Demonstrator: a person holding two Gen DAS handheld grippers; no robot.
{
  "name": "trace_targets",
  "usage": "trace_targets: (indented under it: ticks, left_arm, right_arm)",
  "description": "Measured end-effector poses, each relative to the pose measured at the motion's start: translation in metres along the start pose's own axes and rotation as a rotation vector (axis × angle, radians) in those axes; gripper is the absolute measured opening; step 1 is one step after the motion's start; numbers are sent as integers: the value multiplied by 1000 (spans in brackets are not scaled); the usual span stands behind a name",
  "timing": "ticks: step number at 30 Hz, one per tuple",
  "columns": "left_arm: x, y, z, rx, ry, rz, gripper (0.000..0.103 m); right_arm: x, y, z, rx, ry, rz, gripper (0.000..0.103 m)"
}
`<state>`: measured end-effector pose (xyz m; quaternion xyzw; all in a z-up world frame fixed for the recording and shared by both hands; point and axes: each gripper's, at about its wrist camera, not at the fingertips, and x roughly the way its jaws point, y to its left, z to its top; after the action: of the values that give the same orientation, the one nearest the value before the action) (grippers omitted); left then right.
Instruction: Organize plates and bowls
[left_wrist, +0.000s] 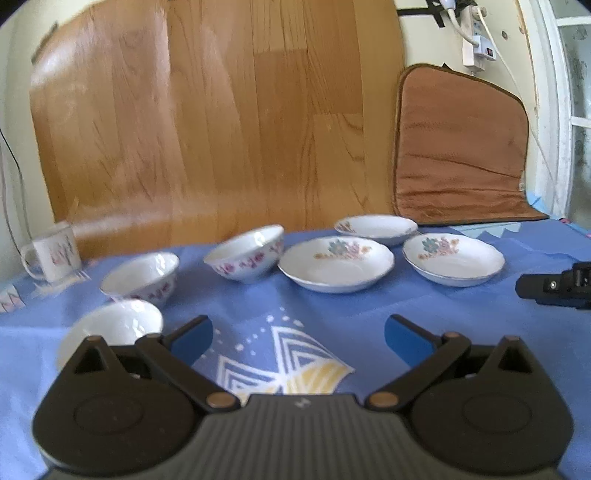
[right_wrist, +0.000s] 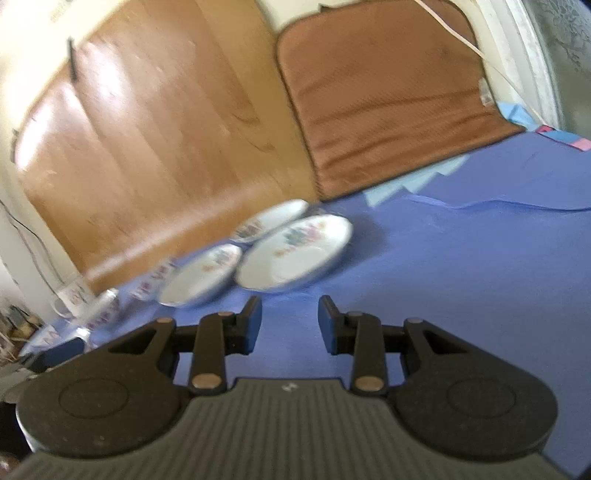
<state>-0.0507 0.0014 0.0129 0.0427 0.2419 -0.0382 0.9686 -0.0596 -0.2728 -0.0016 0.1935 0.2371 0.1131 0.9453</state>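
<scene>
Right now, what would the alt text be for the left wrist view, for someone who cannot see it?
An open, empty left claw hovers over a blue tablecloth; beyond it sit three floral bowls, three shallow floral plates and a mug, backed by a wooden board and a brown cushion.

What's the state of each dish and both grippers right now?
left gripper: open, empty, above the cloth
right gripper: open, empty
three bowls: upright, separate, unstacked
three plates: flat on the cloth, unstacked
mug: upright, at the cloth's far left
</scene>
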Motion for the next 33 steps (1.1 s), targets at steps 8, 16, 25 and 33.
trace_targets:
  ticks: [8,16,25,33]
  left_arm:
    - [20,-26,48,-142,74,-280,103]
    - [82,-50,73,-318,262,-310,87]
    - [114,-46,64,-474,326,-277,51]
    - [100,-58,64,-413,340,-289,23]
  right_arm:
    - [41,-35,60,65,63,11,37]
    - [84,-50,70,133,153,18,35]
    - [98,-49,61,96,195,58,18]
    - [65,-39,62,39,148,16,11]
